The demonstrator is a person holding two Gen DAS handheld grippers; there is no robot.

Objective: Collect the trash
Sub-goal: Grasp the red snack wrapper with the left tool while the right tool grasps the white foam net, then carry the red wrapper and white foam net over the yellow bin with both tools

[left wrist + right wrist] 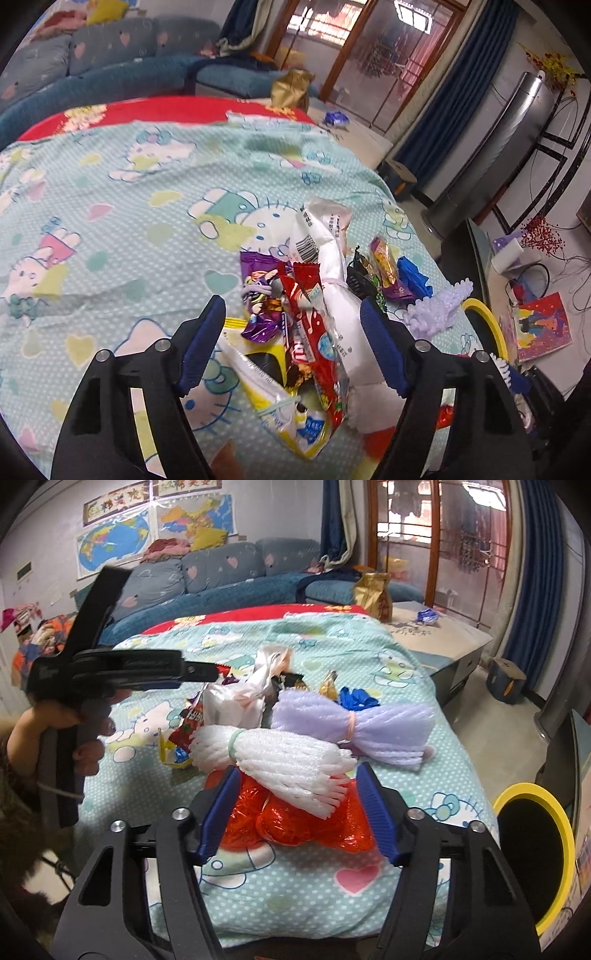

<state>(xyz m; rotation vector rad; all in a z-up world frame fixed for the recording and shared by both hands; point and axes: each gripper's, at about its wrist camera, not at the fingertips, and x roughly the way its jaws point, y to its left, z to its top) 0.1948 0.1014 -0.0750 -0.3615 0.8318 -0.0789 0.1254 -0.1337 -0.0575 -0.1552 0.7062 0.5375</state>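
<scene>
A heap of trash lies on a tabletop [317, 893] spread with a pale blue cartoon-print cloth, near its right edge, where a yellow-rimmed black bin [532, 853] stands just beside it. The left gripper [293, 345] hangs over the wrappers with its jaws apart; a red snack wrapper [314, 339] and a long white packet [332, 258] run lengthwise between the pads, pointing away from the camera, neither clearly pinched. The right gripper [299, 812] straddles a crumpled red plastic bag [291, 827], pads close to its sides, though contact is hard to judge. A white foam net [280, 757], tied at one end and lying crosswise, overlaps the bag's top; a lilac foam net [354, 723] lies behind it. A hand [55, 723] shows at the left edge. The wrappers farther back are partly buried.
</scene>
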